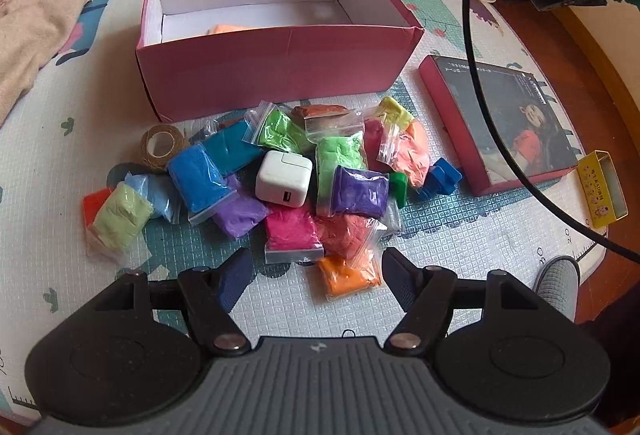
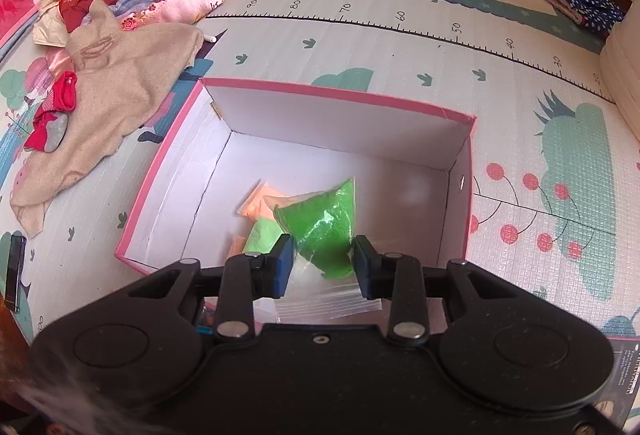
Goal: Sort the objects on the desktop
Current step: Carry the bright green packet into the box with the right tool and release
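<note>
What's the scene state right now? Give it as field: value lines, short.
surface: patterned play mat
container: pink box, open top, white inside
in box: a few peach and pale green bags
right gripper: shut on a green clay bag, held over the box
left gripper: open, empty, near the pile
pile: bagged clay in many colours in front of the box
on pile: white charger
beside pile: tape roll, book, yellow box
</note>
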